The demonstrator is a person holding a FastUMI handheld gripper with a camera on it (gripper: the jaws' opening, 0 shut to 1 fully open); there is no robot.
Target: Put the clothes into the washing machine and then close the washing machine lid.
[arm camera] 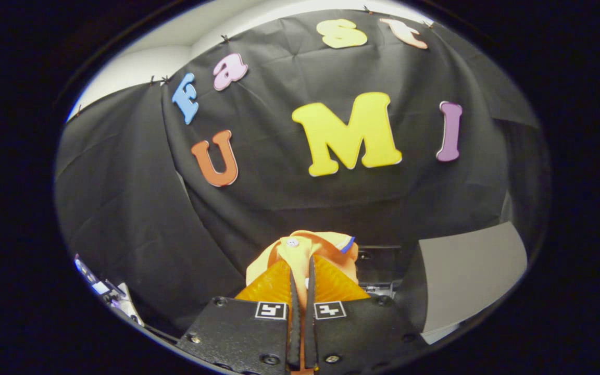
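Observation:
My gripper (302, 271) is shut on a yellow-orange garment (300, 250), which bunches up just above and between the fingertips. A white button (292, 242) and a bit of blue trim (348, 244) show on the cloth. The garment is held up in the air in front of the black cloth wall. Below and to the right of the fingers a dark opening with a black rim (378, 265) shows; I cannot tell whether it is the washing machine.
A grey flat panel (466, 271) stands at the right, tilted up beside the dark opening. At the lower left lies a white and dark object (102, 286) with small parts. The black cloth wall hangs close ahead.

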